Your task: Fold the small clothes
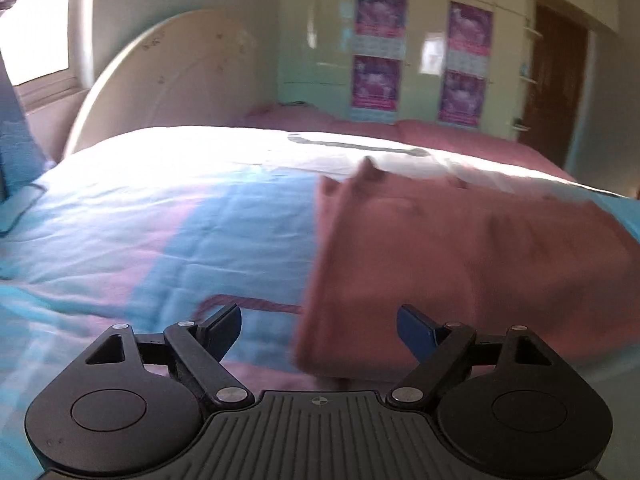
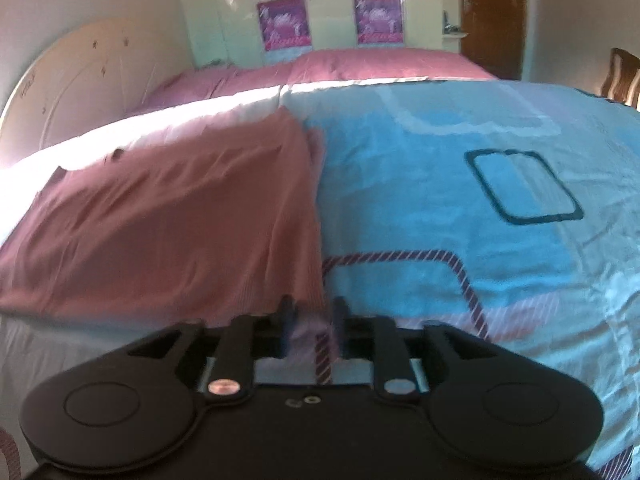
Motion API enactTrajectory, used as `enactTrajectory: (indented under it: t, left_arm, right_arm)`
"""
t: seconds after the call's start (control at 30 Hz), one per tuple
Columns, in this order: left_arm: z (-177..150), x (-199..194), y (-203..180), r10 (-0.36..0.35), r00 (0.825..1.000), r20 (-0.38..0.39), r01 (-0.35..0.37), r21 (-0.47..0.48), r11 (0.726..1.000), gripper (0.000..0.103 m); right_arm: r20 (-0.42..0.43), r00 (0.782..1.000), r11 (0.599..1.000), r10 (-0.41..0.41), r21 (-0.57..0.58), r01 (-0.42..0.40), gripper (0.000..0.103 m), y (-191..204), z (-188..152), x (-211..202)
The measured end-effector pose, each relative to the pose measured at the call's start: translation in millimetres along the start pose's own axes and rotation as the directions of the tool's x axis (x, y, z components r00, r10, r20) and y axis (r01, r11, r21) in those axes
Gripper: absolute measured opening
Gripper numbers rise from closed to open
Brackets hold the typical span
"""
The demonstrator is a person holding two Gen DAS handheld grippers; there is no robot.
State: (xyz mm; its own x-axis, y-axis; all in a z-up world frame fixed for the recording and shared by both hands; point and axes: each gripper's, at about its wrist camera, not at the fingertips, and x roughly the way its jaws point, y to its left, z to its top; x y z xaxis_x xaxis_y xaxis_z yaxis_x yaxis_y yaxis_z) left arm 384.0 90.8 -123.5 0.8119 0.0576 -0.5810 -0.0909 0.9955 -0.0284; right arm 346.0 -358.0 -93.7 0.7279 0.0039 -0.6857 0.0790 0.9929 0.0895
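Observation:
A dusty-pink garment (image 1: 460,264) lies flat on the blue and pink bedspread (image 1: 160,232). In the left wrist view it sits to the right, with its near left corner between the fingers. My left gripper (image 1: 319,322) is open wide and empty, just above that corner. In the right wrist view the garment (image 2: 168,220) lies to the left, its right edge running toward me. My right gripper (image 2: 312,312) is open a narrow way, empty, at the garment's near right corner. Both views are blurred.
A cream headboard (image 1: 172,76) stands at the far left. Pink pillows (image 2: 340,66) lie at the bed's far end. A wardrobe with purple posters (image 1: 420,52) and a brown door (image 1: 556,84) are behind. A chair (image 2: 624,76) stands at the right.

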Motion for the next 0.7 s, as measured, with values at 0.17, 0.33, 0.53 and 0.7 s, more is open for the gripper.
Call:
enactTrajectory:
  t: [0.17, 0.33, 0.53, 0.7]
  left_arm:
    - [-2, 31, 5, -0.02, 0.992, -0.128, 0.021, 0.001, 1.0, 0.055]
    - [9, 18, 2, -0.055, 0.995, -0.082, 0.054, -0.007, 0.998, 0.005]
    - [0, 25, 5, -0.01, 0.993, -0.113, 0.013, 0.021, 1.0, 0.045]
    - [-4, -1, 12, 0.07, 0.994, -0.078, -0.07, 0.008, 0.998, 0.096]
  right_arm:
    - [-0.069, 0.997, 0.996, 0.021, -0.084, -0.027, 0.019, 11, 0, 21]
    - [-0.034, 0.999, 0.995, 0.008, -0.099, -0.011, 0.011, 8, 7, 0]
    - [-0.086, 0.996, 0.991, -0.033, -0.13, 0.022, 0.019, 9, 0, 16]
    - [-0.01, 0.997, 0.986, -0.078, -0.152, 0.075, 0.029, 3, -2, -6]
